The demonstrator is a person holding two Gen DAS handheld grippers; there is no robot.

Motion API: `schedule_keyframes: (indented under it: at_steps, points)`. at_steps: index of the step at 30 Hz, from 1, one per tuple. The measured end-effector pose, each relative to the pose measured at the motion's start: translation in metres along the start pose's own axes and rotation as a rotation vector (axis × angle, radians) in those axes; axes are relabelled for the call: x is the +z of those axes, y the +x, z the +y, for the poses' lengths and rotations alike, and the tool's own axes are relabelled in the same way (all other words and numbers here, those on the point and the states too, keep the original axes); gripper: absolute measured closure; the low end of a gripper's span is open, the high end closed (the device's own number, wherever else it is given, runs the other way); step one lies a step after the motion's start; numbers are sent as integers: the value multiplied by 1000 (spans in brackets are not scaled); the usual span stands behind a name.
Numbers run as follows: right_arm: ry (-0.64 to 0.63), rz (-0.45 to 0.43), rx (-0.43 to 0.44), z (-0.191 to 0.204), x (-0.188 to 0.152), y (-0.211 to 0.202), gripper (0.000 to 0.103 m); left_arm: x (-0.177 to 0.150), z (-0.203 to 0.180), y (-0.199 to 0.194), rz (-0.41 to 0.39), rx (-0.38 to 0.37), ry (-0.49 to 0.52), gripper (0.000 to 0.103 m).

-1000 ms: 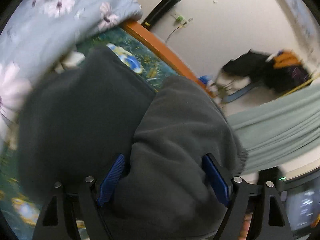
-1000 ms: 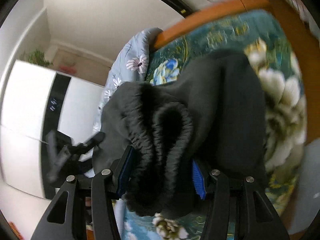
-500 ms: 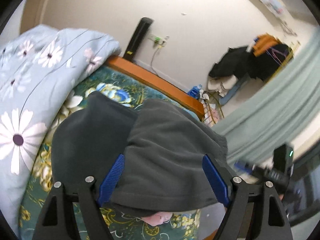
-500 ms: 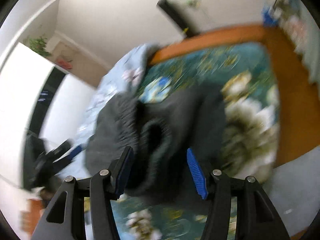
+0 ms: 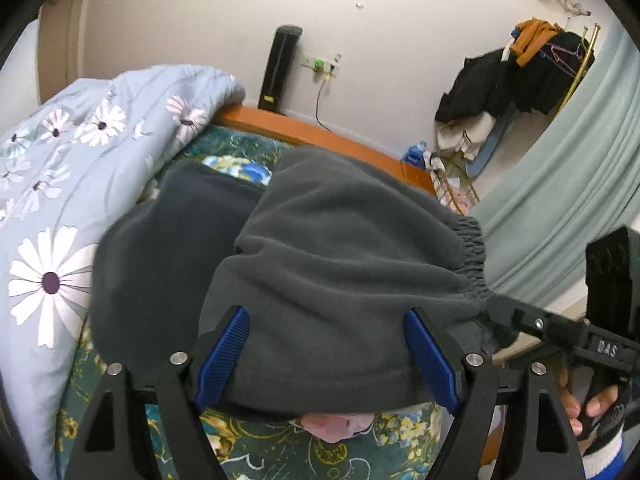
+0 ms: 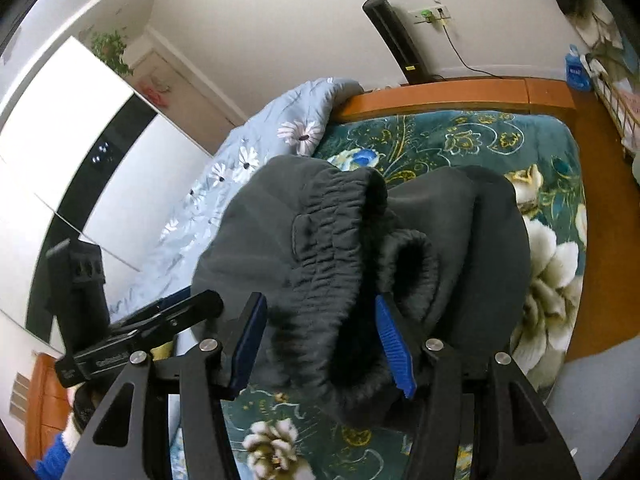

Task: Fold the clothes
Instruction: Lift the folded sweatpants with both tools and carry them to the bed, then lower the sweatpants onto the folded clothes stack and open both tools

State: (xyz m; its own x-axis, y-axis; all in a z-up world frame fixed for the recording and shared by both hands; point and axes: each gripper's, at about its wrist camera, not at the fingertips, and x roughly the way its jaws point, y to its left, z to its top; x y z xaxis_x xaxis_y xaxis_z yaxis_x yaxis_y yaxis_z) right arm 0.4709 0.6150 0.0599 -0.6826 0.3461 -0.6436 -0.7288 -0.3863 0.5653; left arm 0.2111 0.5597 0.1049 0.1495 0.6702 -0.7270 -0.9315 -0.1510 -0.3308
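on the bed, over a dark green floral blanket [image 6: 472, 140], one pair of dark grey fleece trousers [image 5: 340, 280] hangs bunched between two grippers; the only writing that reads at all is on the right gripper's arm in the left wrist view, pale letters that look like "das"; a similar label on the left gripper's arm in the right wrist view is too blurred to read; a small yellow sticker sits low on the black upright device [image 5: 280, 68] against the wall, its text too small to tell; the left gripper [image 5: 326, 354] has its two blue pads spread wide with a thick fold of fleece filling the space between them, so it grasps the trousers; the right gripper [image 6: 322, 346] likewise has its blue pads pressed on the gathered elastic waistband [image 6: 340, 232], grasping the trousers there; the lifted cloth blocks most of the blanket in both views; a light blue daisy-print quilt [image 5: 80, 168] lies heaped beside the garment; an orange wooden bed frame [image 6: 440, 98] runs behind; one wall socket [image 5: 320, 66] with a cable is near the black device; clothes hang on a rack [image 5: 520, 68] by a pale green curtain [image 5: 560, 200]; a white cabinet [image 6: 60, 160] stands in the right wrist view.
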Motion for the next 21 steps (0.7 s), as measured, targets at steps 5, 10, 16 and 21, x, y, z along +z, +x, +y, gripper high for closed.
schedule_keyframes:
  at_steps: [5,10,16,21]
  points:
    - [-56,-22,-42,14,-29,-30,37,-30,-8,-23,-25,54,9,12]
    - [-87,7,-109,17,-62,-27,26,-73,-8,-24,-15,84,-30,0]
    - [-144,16,-115,22,-83,-28,2,-117,-8,-21,3,151,-55,0]
    - [-213,-1,-140,27,-95,-34,0,-125,-6,-22,-3,167,-111,0]
